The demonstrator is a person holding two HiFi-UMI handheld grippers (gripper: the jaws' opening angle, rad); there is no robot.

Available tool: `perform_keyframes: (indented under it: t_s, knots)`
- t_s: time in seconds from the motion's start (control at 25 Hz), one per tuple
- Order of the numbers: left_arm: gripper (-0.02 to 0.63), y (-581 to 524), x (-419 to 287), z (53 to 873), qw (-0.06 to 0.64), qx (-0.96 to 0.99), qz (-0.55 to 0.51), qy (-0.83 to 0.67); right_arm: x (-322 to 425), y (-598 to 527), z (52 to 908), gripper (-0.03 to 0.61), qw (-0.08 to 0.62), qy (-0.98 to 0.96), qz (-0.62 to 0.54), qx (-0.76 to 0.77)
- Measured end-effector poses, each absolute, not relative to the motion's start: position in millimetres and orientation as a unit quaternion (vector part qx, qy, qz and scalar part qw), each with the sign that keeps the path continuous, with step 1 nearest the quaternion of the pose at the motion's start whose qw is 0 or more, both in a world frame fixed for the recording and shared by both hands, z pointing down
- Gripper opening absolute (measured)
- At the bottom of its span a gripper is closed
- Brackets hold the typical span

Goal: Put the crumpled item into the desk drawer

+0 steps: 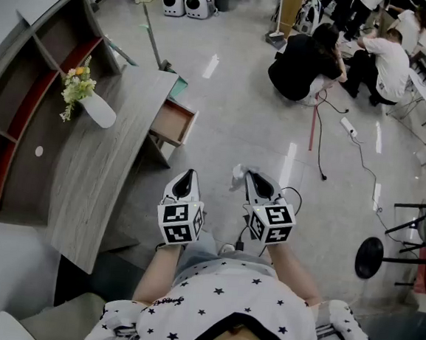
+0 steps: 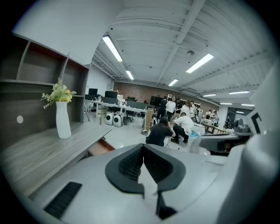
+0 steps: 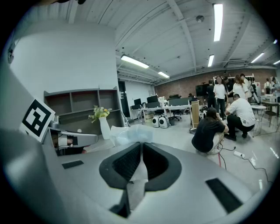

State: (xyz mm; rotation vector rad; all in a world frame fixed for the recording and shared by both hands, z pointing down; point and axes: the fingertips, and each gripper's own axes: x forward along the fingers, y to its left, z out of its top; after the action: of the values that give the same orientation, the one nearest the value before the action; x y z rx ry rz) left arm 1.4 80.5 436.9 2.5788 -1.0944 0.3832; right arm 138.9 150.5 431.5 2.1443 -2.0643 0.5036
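The crumpled item (image 1: 237, 176) is a white wad of thin paper or plastic. My right gripper (image 1: 248, 174) is shut on it; in the right gripper view the wad (image 3: 131, 133) bulges out past the closed tips. My left gripper (image 1: 188, 174) is held beside it, a little to the left, shut with nothing in it (image 2: 143, 147). Both hang over the floor in front of me. The grey wooden desk (image 1: 99, 156) stands to the left, and its drawer (image 1: 171, 122) is pulled open at the desk's far right side, ahead of the grippers. The drawer's wooden inside (image 2: 99, 148) also shows in the left gripper view.
A white vase with flowers (image 1: 92, 107) stands on the desk, with shelves (image 1: 27, 90) behind it. People crouch on the floor at the back right (image 1: 311, 59). A cable and a power strip (image 1: 348, 127) lie there. A black stool (image 1: 368, 257) stands at the right.
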Motion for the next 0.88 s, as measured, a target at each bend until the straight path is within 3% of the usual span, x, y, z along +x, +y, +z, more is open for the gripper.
perform_keyframes:
  t_s: [0.32,0.88]
  knots:
    - [0.012,183,-5,441,0.169,0.893,0.141,-0.393,126,231,432,0.011,0.070,-0.715,0.164,0.676]
    - [0.012,209,-3,432,0.157,0.893,0.137,-0.399,118,251,419,0.011,0.056,-0.738,0.148,0.656]
